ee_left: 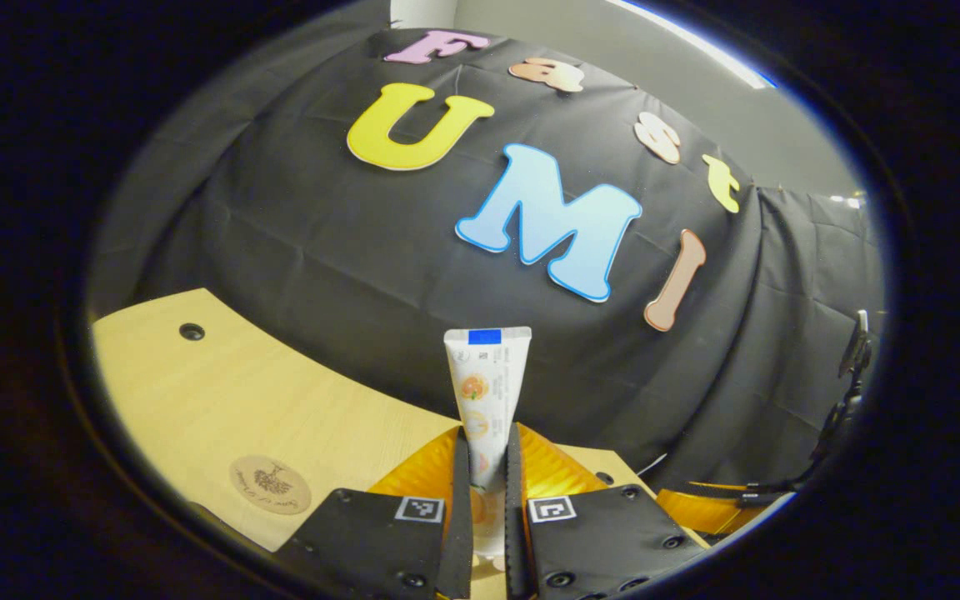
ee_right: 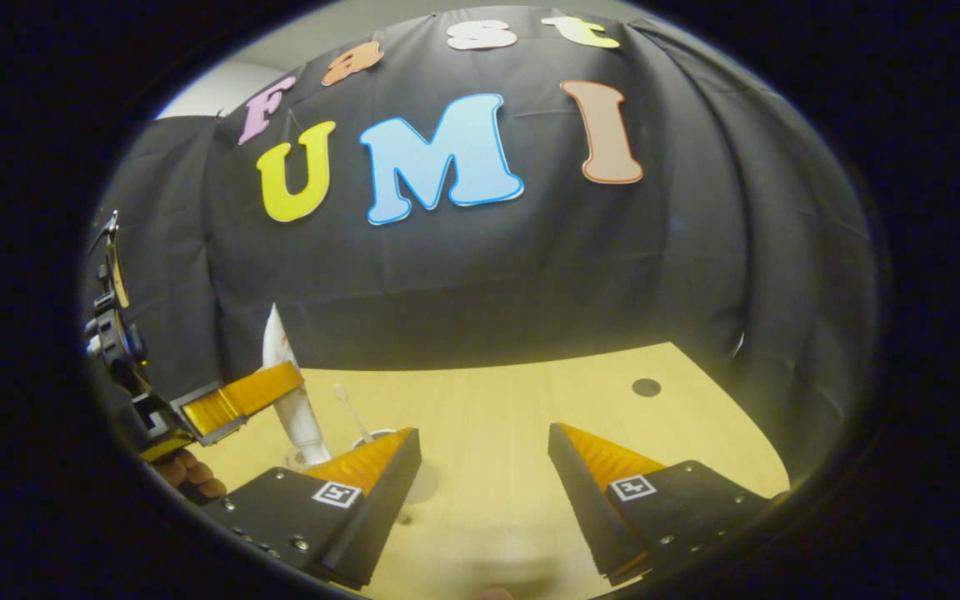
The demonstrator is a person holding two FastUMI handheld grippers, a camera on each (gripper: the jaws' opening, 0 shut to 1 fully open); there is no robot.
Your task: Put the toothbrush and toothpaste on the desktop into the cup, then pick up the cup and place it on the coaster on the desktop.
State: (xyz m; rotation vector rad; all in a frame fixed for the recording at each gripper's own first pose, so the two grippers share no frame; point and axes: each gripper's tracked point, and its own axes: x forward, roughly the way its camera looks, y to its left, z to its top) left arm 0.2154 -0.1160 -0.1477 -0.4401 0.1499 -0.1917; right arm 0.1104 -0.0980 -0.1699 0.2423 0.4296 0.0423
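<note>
L claw (ee_left: 488, 500) grips upright toothpaste (ee_left: 487, 392), prob. over cup (ee_right: 301, 457).

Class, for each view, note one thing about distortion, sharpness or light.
Left gripper view: fisheye bends the desk edge; toothpaste sharp. Right gripper view: desk's far edge bows too; warm light, toothbrush small and soft.

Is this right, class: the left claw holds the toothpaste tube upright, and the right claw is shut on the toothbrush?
Partly wrong. The left claw does hold the toothpaste tube upright, but the right gripper view shows the right claw open and holding nothing; the toothbrush stands apart from it.
</note>
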